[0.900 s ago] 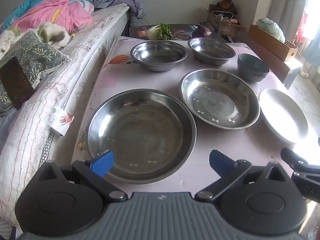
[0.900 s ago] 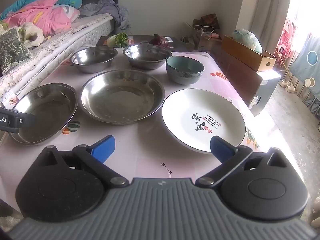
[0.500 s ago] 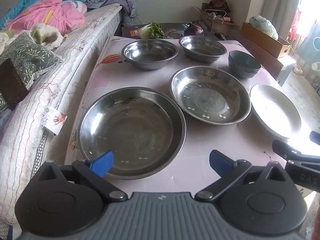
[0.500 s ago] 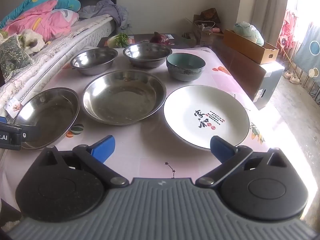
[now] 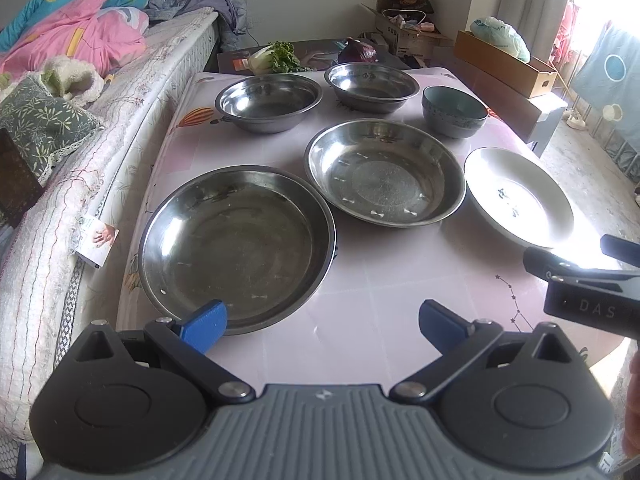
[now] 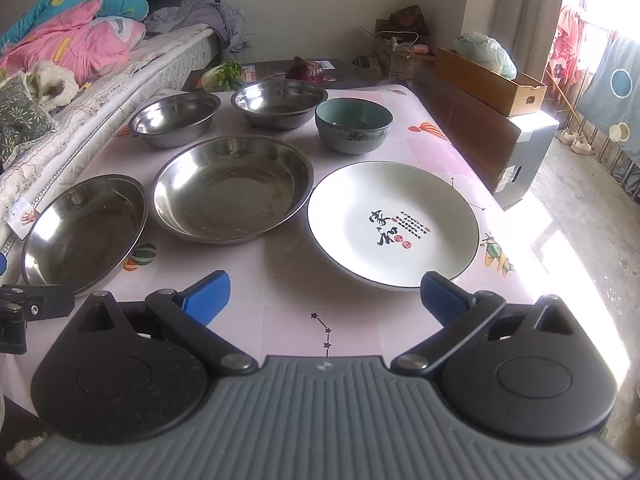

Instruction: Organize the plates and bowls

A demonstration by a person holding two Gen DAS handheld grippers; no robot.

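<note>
A home bedroom is indicated: a bed (image 5: pixel 132 92) with a pink quilt (image 5: pixel 76 40) stands just beside the desk (image 5: pixel 380 280), and cardboard boxes (image 6: pixel 488 80) are stored along the wall.

Left hand-held gripper (image 5: pixel 322 326) jaws spread wide, right hand-held gripper (image 6: pixel 325 297) likewise, both empty

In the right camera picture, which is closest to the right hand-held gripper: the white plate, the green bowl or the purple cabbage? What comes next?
From the right hand-held gripper, nearest first:
1. White plate, just ahead on the table, slightly right.
2. Green bowl, behind the plate, mid-table.
3. Purple cabbage, past the table's far edge, on a dark surface.
</note>
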